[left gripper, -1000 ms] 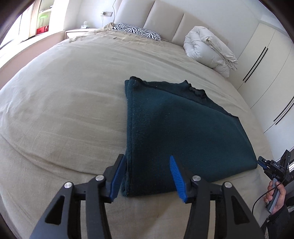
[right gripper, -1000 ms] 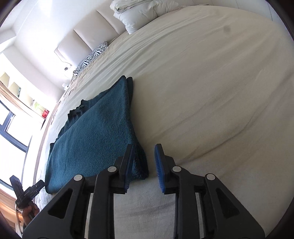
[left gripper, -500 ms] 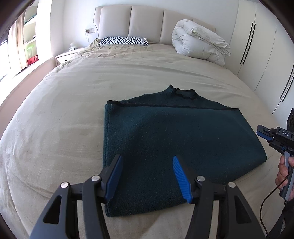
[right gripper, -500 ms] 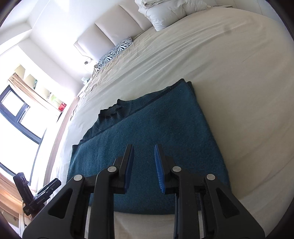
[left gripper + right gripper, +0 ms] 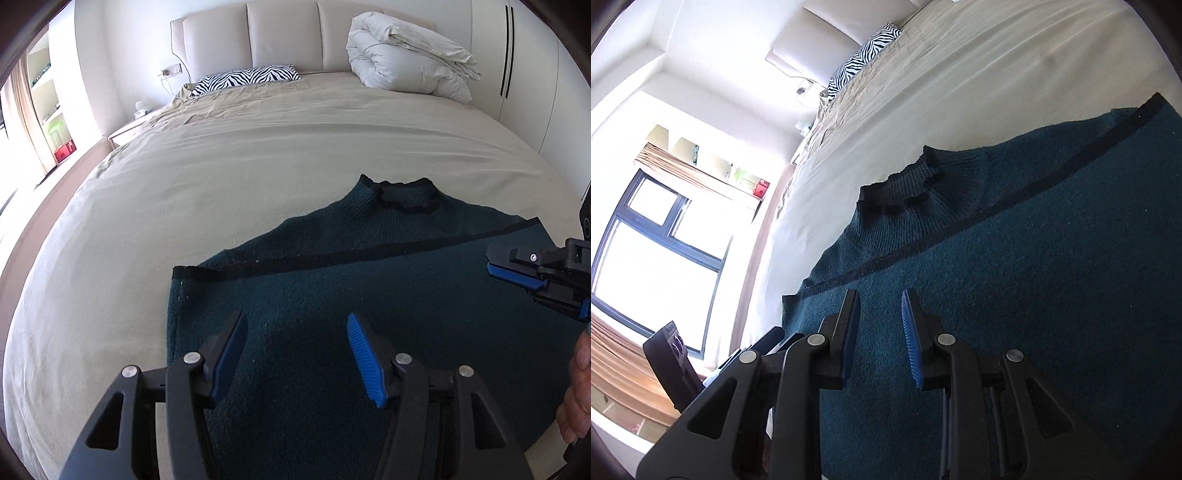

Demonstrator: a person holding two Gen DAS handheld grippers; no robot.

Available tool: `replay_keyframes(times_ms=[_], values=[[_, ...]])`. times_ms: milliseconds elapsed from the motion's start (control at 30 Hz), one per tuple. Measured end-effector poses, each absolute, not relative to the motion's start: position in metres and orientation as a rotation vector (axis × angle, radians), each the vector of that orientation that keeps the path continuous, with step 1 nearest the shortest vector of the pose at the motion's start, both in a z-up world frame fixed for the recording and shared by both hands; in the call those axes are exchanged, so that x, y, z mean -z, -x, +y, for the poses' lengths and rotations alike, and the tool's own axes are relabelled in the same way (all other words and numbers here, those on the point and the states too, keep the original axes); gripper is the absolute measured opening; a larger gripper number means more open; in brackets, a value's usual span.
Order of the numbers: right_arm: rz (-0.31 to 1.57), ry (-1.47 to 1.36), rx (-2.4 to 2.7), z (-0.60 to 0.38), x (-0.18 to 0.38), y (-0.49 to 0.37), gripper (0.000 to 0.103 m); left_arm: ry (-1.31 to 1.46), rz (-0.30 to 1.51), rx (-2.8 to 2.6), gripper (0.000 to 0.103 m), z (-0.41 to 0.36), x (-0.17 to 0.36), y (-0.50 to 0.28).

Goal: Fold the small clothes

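Observation:
A dark teal knitted sweater (image 5: 369,295) lies folded flat on the beige bed (image 5: 221,177), its ribbed collar (image 5: 402,199) pointing toward the headboard. It also fills the right wrist view (image 5: 1052,295). My left gripper (image 5: 295,336) is open and empty, hovering over the sweater's near left part. My right gripper (image 5: 879,314) is open and empty, its jaws narrowly apart, low over the sweater. It also shows at the right edge of the left wrist view (image 5: 517,277).
A zebra-striped pillow (image 5: 247,77) and a rolled white duvet (image 5: 410,55) lie at the padded headboard. White wardrobe doors (image 5: 535,74) stand to the right. A nightstand (image 5: 129,129) and a window (image 5: 653,240) are on the left.
Both grippers have moved from the sweater's near corners inward and forward over the garment. The sweater has not moved. Both grippers stay open.

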State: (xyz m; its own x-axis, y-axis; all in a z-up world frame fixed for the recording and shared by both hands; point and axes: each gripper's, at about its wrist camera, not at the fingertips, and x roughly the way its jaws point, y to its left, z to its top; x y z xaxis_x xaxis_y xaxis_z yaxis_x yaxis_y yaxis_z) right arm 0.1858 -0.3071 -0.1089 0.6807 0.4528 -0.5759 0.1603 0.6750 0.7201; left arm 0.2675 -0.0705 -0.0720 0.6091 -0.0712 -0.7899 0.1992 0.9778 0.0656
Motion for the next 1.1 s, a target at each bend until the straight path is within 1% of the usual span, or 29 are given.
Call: replay_keyframes(times_ms=[33, 100, 167, 267, 533, 633, 700, 767, 867, 1000, 1100], values=[[0.828, -0.844, -0.175, -0.312, 0.112, -0.189, 0.023, -0.158, 0.92, 0.155, 0.06, -0.072, 0.079, -0.275], [0.827, -0.866, -0.133, -0.33, 0.121, -0.191, 0.023, -0.144, 0.939, 0.156, 0.063, -0.069, 0.092, -0.283], [0.803, -0.921, -0.106, -0.354, 0.13, -0.186, 0.022, -0.122, 0.925, 0.159, 0.074, -0.062, 0.094, -0.286], [0.735, -1.013, -0.084, -0.392, 0.14, -0.175, 0.021, -0.071, 0.916, 0.184, 0.083, -0.049, 0.1, -0.288], [0.612, -1.12, 0.11, -0.467, 0.149, -0.132, 0.02, -0.015, 0.892, 0.236, 0.084, -0.038, 0.104, -0.29], [0.582, -1.188, 0.195, -0.484, 0.15, -0.111, 0.021, -0.023, 0.897, 0.192, 0.082, -0.038, 0.097, -0.281], [0.588, -1.144, 0.214, -0.476, 0.137, -0.099, 0.023, -0.037, 0.897, 0.157, 0.08, -0.04, 0.087, -0.267], [0.591, -1.1, 0.13, -0.454, 0.122, -0.091, 0.023, -0.006, 0.876, 0.164, 0.08, -0.043, 0.077, -0.239], [0.643, -1.033, -0.066, -0.394, 0.107, -0.086, 0.023, 0.013, 0.881, 0.199, 0.08, -0.054, 0.076, -0.197], [0.775, -0.988, -0.28, -0.308, 0.124, -0.091, 0.023, -0.001, 0.949, 0.182, 0.08, -0.062, 0.098, -0.165], [0.893, -0.962, -0.261, -0.276, 0.153, -0.091, 0.023, -0.051, 0.94, 0.169, 0.08, -0.063, 0.106, -0.151]])
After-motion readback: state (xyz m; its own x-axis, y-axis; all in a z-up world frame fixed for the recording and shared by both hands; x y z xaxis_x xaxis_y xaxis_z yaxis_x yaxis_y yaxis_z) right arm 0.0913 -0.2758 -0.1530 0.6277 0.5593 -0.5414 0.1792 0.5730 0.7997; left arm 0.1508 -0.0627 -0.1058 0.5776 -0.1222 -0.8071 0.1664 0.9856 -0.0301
